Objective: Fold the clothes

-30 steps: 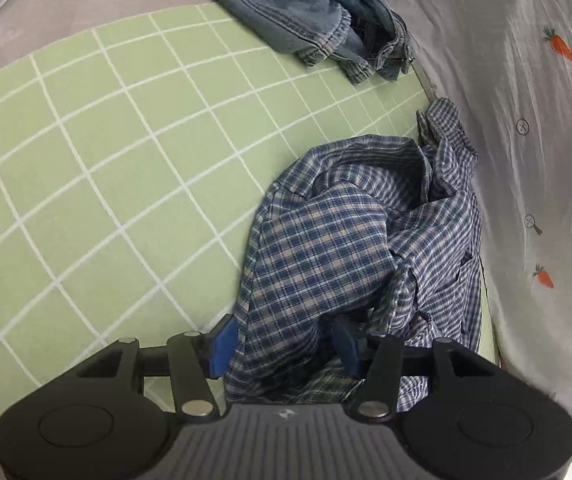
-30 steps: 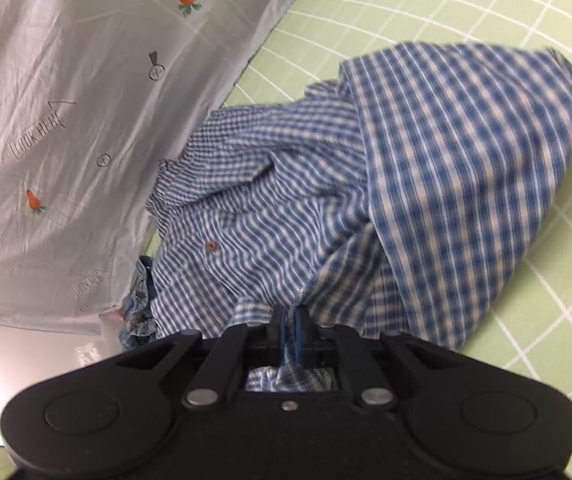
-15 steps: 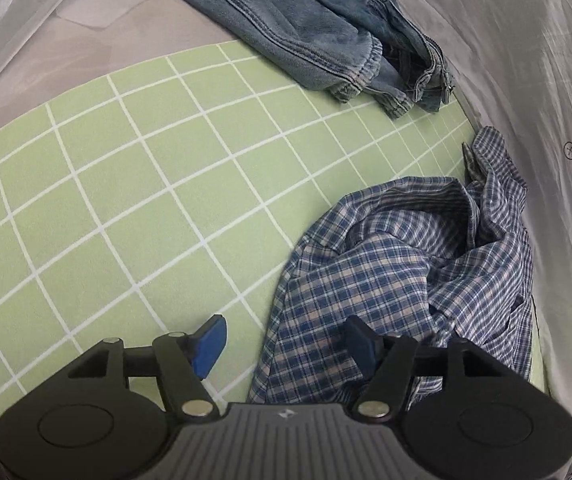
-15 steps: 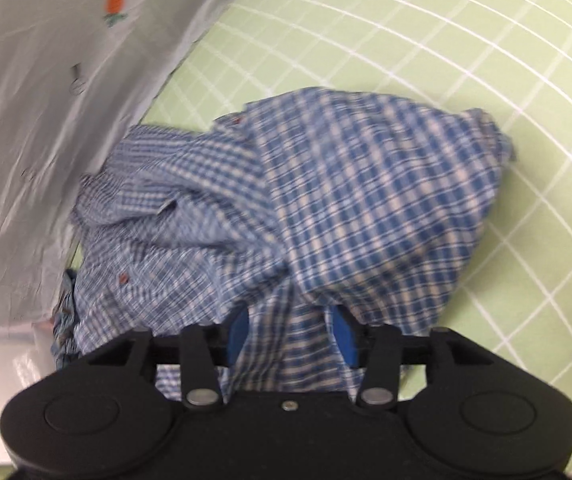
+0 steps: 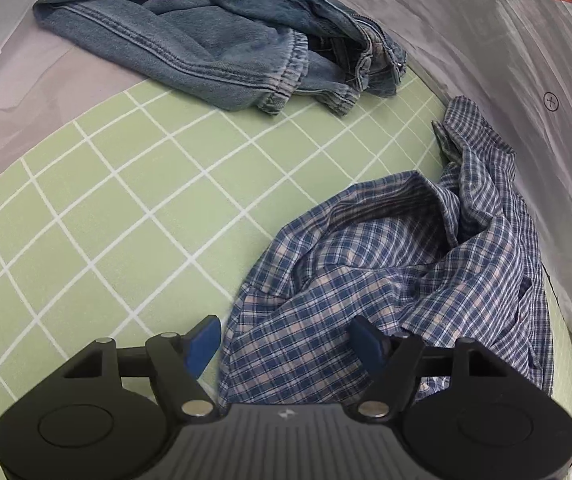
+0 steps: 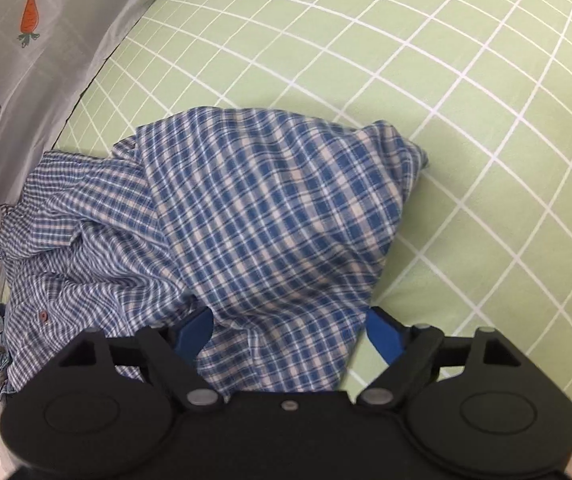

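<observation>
shirt [image 6: 270, 216]: plaid, crumpled heap on green grid mat [image 5: 126, 220], against white carrot-print sheet [image 5: 525, 80]. just changed: right gripper [image 6: 287, 330] a second ago pinched shirt edge, now let go; fingers opening wide, cloth lying loose between them, not pressed. left gripper [image 5: 286, 340] also widening, straddles near hem, no grip. meaning: shirt dropped, not spread; folding not begun, fresh grasp likely needed. long axis: along sheet edge, roughly; narrow sleeve-like end points toward jeans [image 5: 214, 36]. collar direction unclear.

A green grid-patterned mat [image 5: 134, 208] lies beside a grey carrot-print sheet [image 5: 517, 64], whose edge overlaps it.
</observation>
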